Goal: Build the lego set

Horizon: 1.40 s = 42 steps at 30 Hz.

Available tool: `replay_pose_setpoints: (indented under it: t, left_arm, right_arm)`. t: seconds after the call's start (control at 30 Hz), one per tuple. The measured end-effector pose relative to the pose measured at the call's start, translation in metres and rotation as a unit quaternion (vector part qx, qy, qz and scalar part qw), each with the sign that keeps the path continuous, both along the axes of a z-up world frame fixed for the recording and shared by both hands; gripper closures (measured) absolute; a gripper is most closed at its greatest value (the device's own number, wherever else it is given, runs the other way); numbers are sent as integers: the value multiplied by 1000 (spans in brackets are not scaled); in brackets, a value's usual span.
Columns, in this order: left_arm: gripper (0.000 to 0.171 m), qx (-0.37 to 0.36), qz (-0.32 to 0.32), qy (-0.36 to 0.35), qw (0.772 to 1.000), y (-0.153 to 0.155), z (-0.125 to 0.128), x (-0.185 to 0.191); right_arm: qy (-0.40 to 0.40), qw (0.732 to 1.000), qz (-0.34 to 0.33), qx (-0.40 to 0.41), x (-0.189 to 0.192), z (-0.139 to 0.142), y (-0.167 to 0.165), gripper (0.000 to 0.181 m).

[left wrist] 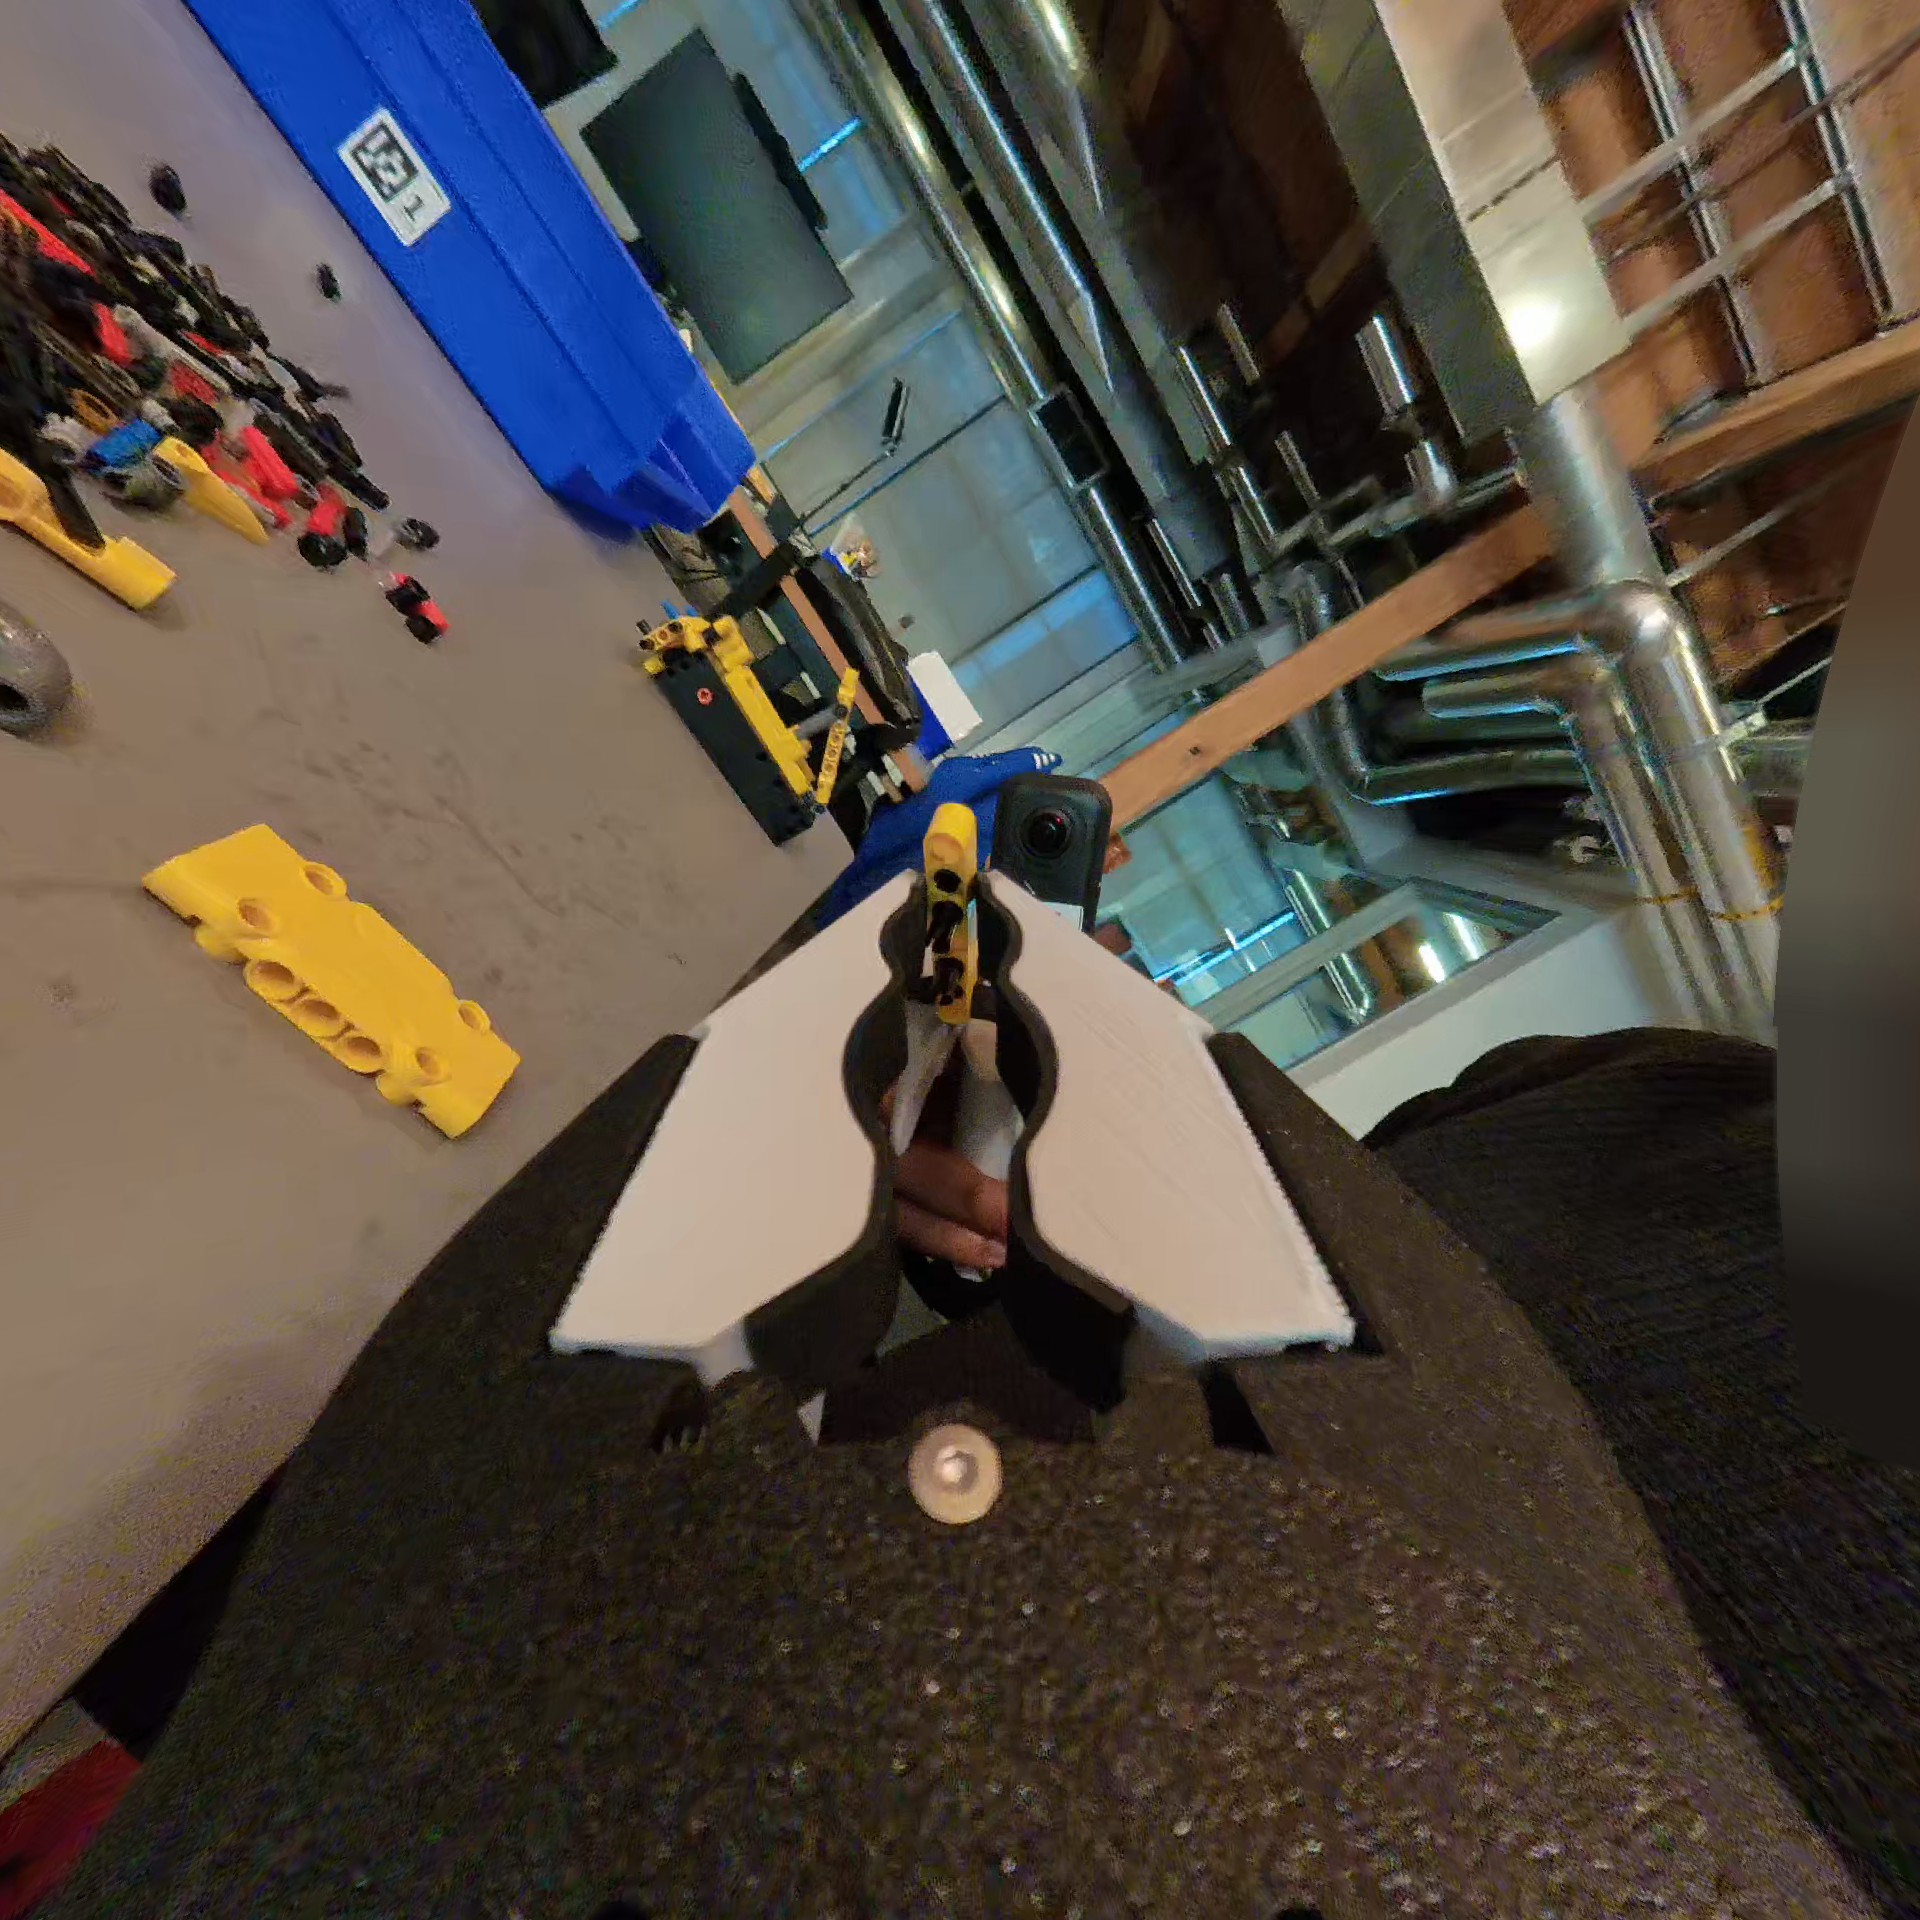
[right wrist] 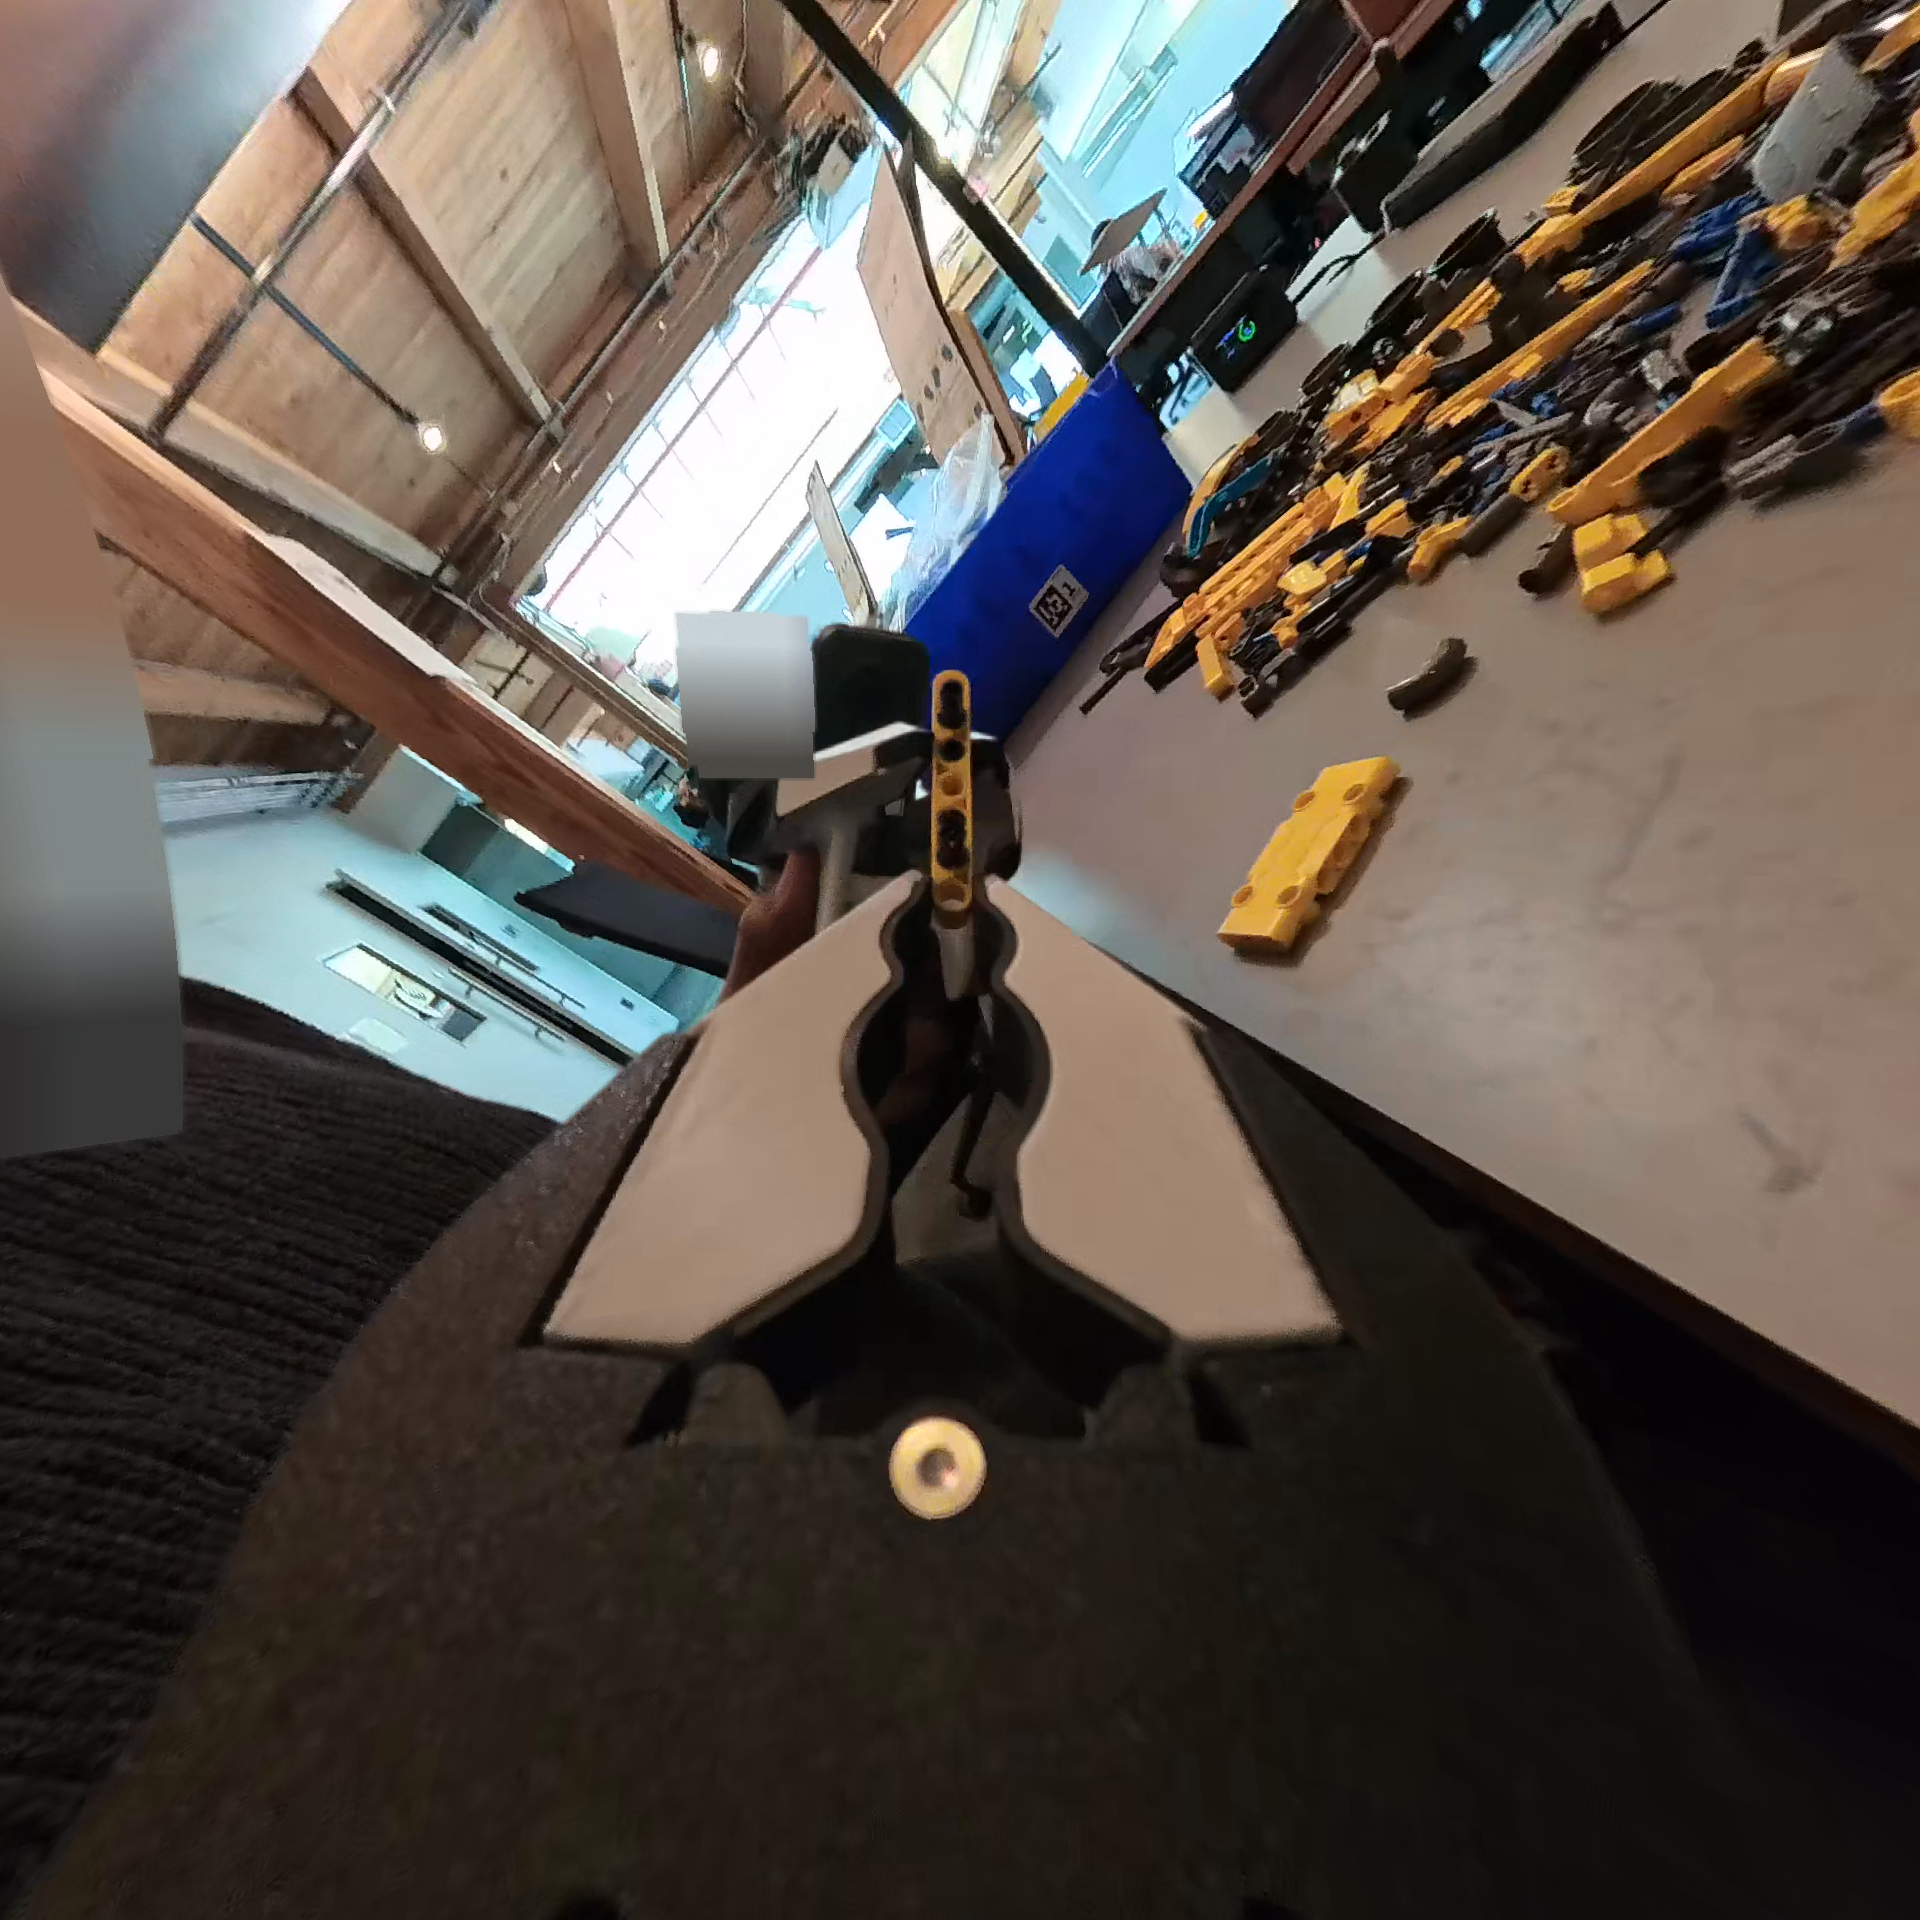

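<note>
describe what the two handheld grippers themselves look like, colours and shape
Both match: the left gripper and the right gripper have a rough black speckled body with a silver screw, and two white fingers with wavy black inner edges. A dark knit sleeve sits behind.

glossy yellow plastic beam (left wrist: pixel 951 914), matt grey table (left wrist: pixel 436 748) – scuffed, rough black gripper body (left wrist: pixel 935 1662)

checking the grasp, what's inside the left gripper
A thin yellow beam with black pins, clamped in the left gripper. Its lower end is hidden between the fingers.
</note>
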<state>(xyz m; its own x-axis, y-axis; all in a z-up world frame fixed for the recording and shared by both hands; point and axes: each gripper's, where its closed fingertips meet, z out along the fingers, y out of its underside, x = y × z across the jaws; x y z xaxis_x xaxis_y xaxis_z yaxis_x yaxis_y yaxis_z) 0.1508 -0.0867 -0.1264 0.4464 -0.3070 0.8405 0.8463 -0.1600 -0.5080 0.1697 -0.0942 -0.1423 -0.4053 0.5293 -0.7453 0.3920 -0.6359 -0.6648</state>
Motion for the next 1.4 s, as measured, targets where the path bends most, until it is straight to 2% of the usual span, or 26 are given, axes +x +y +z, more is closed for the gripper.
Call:
replay_pose_setpoints:
  t: [0.07, 0.17, 0.23, 0.37, 0.5, 0.57, 0.77, 0.87, 0.93, 0.97, 1.03, 1.1, 1.17, 1.23, 1.33, 1.4]
  left_arm:
    - [165, -2, -2, 9, 1000, -1, -1, 1]
    - [165, -2, -33, 25, 999, -2, -1, 11]
    - [165, -11, -42, 38, 998, -1, -4, 16]
    - [165, -22, -61, 54, 996, 2, -7, 24]
    - [165, -41, -62, 77, 994, 4, -13, 27]
    - [165, -47, -59, 87, 993, 5, -15, 28]
    - [165, -50, -48, 108, 992, 8, -14, 26]
    - [164, -53, -44, 118, 991, 9, -14, 24]
    - [157, -59, -31, 137, 988, 8, -15, 18]
    - [145, -68, -16, 152, 986, 7, -17, 12]
    - [126, -101, 25, 203, 974, 5, -25, -6]
    - [107, -148, 61, 278, 947, 2, -34, -26]
    - [106, -190, 78, 353, 913, 0, -42, -42]
    - [105, -218, 63, 406, 885, 0, -50, -50]
    - [104, -238, -15, 446, 863, 4, -64, -43]
    - [104, -258, -35, 486, 834, 8, -75, -48]
  right_arm:
    - [0, 1000, 13, 18, 1, -3, -2, 174]
    - [3, 999, 16, 39, 0, -2, 9, 152]
    - [2, 998, 32, 45, -1, 1, 14, 153]
    - [-24, 992, 111, 52, 3, -3, 2, 154]
    - [-36, 988, 144, 45, 5, -5, 0, 174]
    - [-44, 986, 156, 39, 5, -6, -1, 174]
    - [-56, 981, 181, 44, 7, -12, -8, 173]
    - [-48, 984, 161, 53, 4, -11, -3, 174]
    - [-41, 987, 147, 42, 2, -6, 6, 175]
    - [-38, 989, 137, 40, 0, -4, 12, 175]
    - [-32, 992, 115, 44, -2, -2, 23, 175]
    - [-29, 993, 104, 47, -2, -1, 31, 175]
    - [-25, 993, 97, 53, -3, 0, 36, 175]
    - [-20, 993, 95, 60, -4, 0, 38, 175]
    - [-18, 993, 93, 66, -6, -1, 39, 175]
    - [-17, 994, 94, 61, -6, -1, 39, 174]
